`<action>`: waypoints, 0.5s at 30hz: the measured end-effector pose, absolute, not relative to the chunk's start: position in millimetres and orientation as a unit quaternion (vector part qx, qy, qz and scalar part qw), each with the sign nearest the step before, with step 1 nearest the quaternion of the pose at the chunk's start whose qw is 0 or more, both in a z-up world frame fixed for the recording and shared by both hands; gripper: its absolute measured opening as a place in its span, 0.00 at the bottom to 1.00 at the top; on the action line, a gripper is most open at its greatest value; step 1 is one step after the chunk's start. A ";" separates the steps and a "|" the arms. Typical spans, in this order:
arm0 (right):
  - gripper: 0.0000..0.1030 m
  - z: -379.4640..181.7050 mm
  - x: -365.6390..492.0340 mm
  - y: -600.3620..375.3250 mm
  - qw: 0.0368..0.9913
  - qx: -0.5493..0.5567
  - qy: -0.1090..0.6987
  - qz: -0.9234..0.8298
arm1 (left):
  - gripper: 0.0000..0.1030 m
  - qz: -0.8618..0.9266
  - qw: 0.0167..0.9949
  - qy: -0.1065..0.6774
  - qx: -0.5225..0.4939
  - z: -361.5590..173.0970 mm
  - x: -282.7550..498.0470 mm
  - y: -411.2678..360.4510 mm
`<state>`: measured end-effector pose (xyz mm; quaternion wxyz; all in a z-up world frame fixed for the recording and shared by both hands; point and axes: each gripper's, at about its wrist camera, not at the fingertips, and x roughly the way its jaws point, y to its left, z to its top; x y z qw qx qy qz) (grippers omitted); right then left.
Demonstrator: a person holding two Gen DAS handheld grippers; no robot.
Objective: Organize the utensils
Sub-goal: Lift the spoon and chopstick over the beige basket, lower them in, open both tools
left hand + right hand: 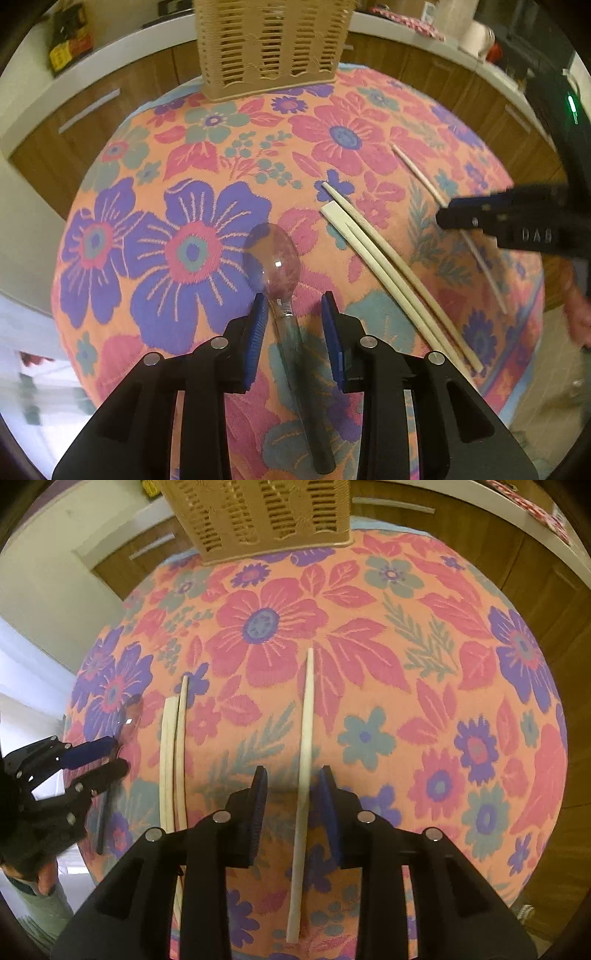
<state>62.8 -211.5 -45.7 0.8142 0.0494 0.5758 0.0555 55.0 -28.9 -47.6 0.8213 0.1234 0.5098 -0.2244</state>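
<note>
1. Floral orange-pink-purple woven tablecloth (pixel 229 155) is covering the round table; beige slotted plastic basket (pixel 269 48) is standing at the far edge.
2. Left gripper (pixel 291 306) is hanging open, gripping nothing, its jaws straddling the neck of the clear plastic spoon with dark handle (pixel 275 254).
3. Right gripper (pixel 291 782) is likewise straddling the single cream chopstick (pixel 304 738), empty.
4. Two more cream chopsticks (pixel 173 757) are lying side by side between them.
5. Judgement: pick-up step; next, closing squarely, then lifting toward basket.

Clear plastic spoon (pixel 275 258) with dark handle flat on floral cloth, bowl pointing far. Two pale chopsticks (pixel 391 273) side by side to its right. Third chopstick (pixel 304 738) alone further right. Beige slotted basket (pixel 271 40) upright, far edge.
</note>
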 end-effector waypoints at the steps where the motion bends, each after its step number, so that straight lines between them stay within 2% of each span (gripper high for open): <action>1: 0.07 -45.0 67.6 -206.9 0.812 0.032 0.581 0.048 | 0.15 -0.215 0.824 0.506 0.140 -48.2 54.0 -31.8; 2: 0.04 -45.0 71.2 -202.7 0.811 0.015 0.584 0.042 | 0.09 -0.203 0.827 0.499 0.158 -48.7 53.1 -35.0; 8: 0.04 -36.2 81.5 -187.4 0.820 0.008 0.569 0.070 | 0.09 -0.209 0.843 0.480 0.123 -40.7 60.3 -27.4; 15: 0.04 21.9 102.5 -180.5 0.868 0.034 0.480 0.121 | 0.09 -0.244 0.884 0.396 0.038 22.8 90.4 -9.4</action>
